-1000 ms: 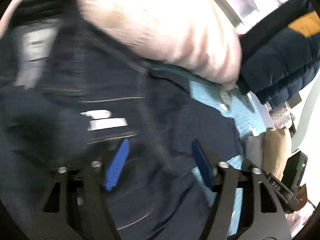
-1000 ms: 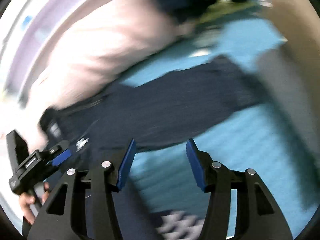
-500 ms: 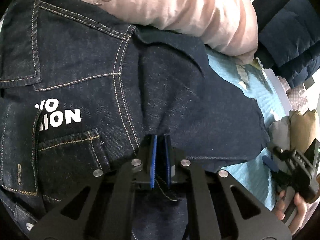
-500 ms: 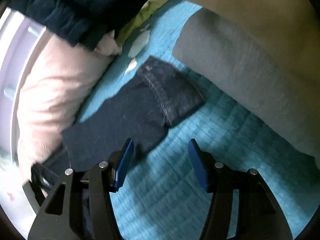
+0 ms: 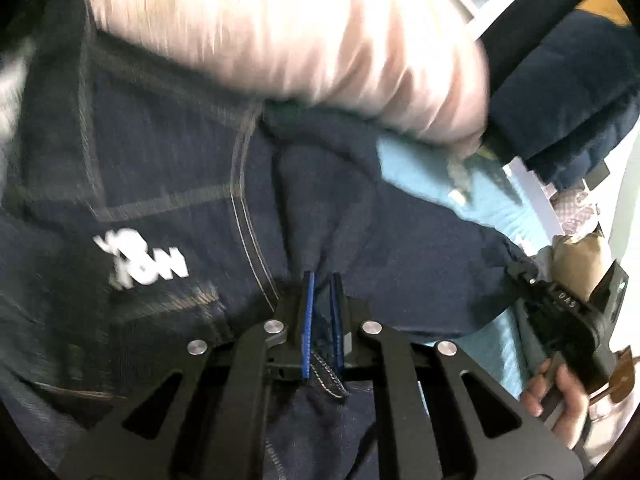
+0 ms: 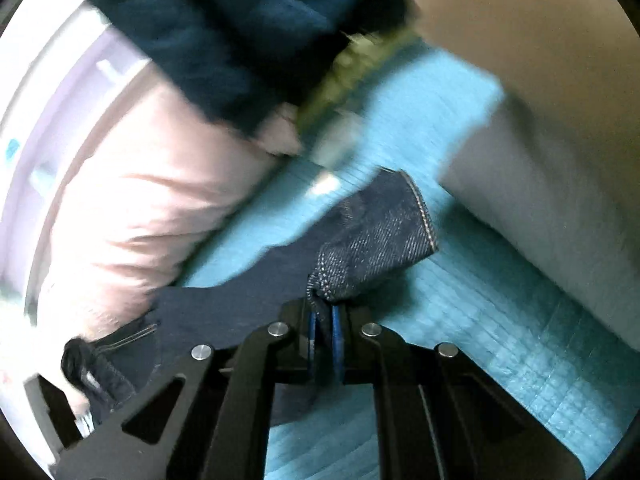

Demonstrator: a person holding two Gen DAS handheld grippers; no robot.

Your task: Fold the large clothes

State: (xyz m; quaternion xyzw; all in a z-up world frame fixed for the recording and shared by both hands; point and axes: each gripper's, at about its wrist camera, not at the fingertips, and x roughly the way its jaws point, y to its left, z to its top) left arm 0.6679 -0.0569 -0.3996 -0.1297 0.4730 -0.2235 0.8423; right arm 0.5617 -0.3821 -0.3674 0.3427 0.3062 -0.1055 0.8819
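A dark denim jacket (image 5: 160,168) with white lettering lies spread on a teal bedspread (image 5: 420,168). My left gripper (image 5: 323,276) pinches a fold of the jacket near the armhole seam; its jaws are easing open a little, with denim still between the blue pads. In the right wrist view the jacket's sleeve (image 6: 372,232) stretches across the bedspread (image 6: 500,320). There my right gripper (image 6: 324,308) is closing on the stitched edge of the cuff, which sits between its pads. The right gripper (image 5: 568,312), held by a hand, also shows at the right of the left wrist view.
A pink pillow (image 5: 280,20) lies against the jacket's far edge. A navy padded coat (image 6: 220,20) sits beyond the pillow. A grey and beige cushion (image 6: 540,160) borders the bedspread on the right. Both views are motion-blurred.
The left gripper went from open above the jacket to pinching a fold of it. The right gripper, open half a second ago, has moved to the sleeve cuff and closed on it.
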